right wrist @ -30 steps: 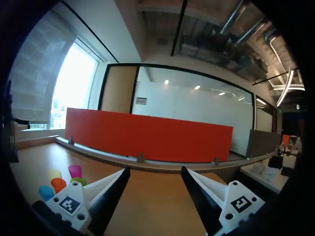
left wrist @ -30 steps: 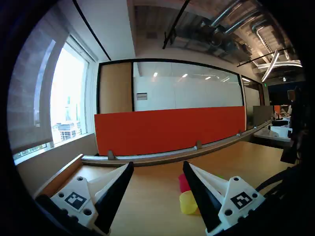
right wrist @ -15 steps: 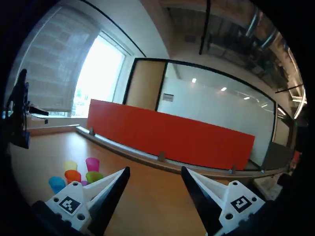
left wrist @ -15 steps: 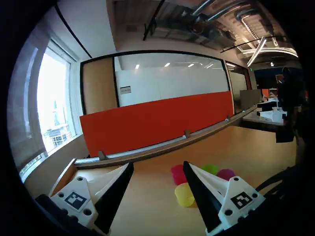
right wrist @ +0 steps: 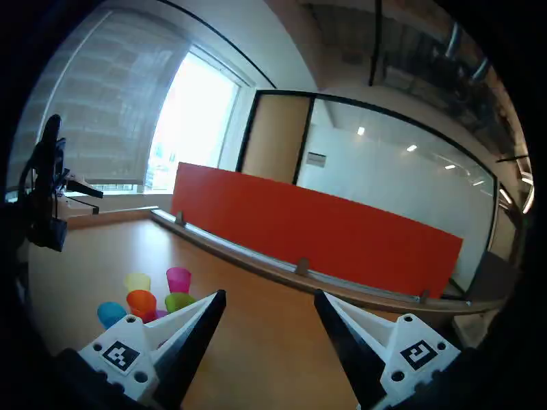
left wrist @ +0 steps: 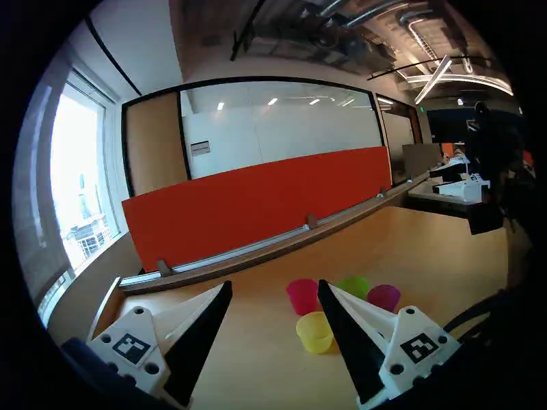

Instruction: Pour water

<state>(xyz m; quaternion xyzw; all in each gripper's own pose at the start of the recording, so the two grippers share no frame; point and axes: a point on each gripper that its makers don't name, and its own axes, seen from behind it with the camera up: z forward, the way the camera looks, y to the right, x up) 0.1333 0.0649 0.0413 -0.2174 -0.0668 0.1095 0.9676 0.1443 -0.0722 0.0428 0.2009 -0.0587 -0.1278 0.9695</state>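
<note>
Small coloured plastic cups (left wrist: pixel 314 333) cluster on the wooden table (left wrist: pixel 424 253) beside the left gripper's (left wrist: pixel 273 283) right finger, past the right gripper's (right wrist: pixel 270 292) left finger; both gape wide, empty. Grabbing one could topple tightly packed neighbours

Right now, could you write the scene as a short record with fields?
surface: wooden table
cups: yellow, pink, green, purple, orange, blue; upright, clustered
left gripper: open, empty; yellow nearest
right gripper: open, empty; cups low on its view's left
behind: red panel along the table's far edge
</note>
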